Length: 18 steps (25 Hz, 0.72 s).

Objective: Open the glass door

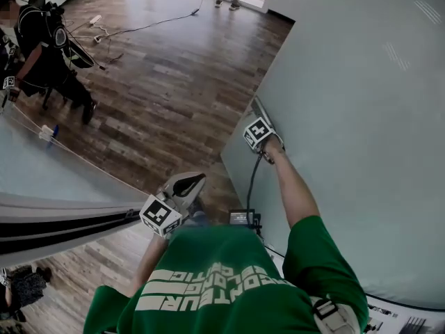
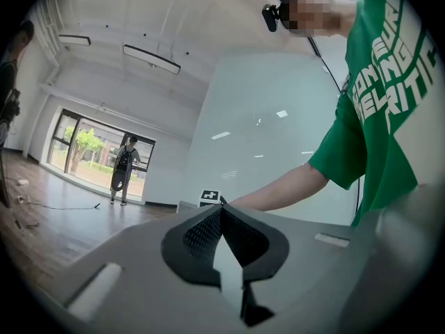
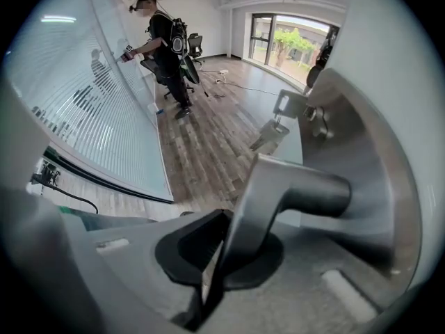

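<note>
Your right gripper [image 3: 221,223] has its jaws pressed together on the flat end of the metal door handle [image 3: 299,186]. From the fingers, the lever runs out to the right into a metal plate [image 3: 368,131] fixed on the glass door [image 1: 348,103]. Seen from the head view, the right gripper [image 1: 259,134] points steeply down at the edge of the frosted panel, with your arm stretched out to it.

Your left gripper [image 2: 221,218] has its jaws closed tip to tip with nothing between them. It points level, well apart from the handle.

Beyond both pairs of fingers lies a wooden floor [image 1: 160,96]. A person in black [image 3: 163,40] is there beside a striped glass wall [image 3: 83,103].
</note>
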Tool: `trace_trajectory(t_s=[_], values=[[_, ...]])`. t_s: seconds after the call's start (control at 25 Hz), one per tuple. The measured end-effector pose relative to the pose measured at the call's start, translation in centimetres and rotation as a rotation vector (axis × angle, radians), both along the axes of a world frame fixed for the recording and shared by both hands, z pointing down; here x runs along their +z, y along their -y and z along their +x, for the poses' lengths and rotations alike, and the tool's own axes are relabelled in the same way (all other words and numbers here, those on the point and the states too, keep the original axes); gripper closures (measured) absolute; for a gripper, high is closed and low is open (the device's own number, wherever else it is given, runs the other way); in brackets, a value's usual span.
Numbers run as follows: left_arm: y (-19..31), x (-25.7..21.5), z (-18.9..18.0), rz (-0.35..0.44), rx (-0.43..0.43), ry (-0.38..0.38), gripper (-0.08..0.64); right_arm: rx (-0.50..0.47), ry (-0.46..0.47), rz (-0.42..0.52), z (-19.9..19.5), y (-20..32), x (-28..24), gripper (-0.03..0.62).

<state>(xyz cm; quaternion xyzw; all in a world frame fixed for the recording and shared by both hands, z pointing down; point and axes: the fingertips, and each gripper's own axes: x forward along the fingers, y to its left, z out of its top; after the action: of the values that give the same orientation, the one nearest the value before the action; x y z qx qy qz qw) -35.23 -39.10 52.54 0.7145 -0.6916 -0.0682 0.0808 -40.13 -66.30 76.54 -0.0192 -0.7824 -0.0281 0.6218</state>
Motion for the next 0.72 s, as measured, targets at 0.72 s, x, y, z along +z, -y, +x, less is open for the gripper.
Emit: trace_trajectory(t_s=[0.72], values=[[3.4, 0.3, -3.0, -0.042, 0.035, -0.006, 0.545, 0.214, 0.012, 0.037, 3.7, 14.3, -1.0, 0.598]])
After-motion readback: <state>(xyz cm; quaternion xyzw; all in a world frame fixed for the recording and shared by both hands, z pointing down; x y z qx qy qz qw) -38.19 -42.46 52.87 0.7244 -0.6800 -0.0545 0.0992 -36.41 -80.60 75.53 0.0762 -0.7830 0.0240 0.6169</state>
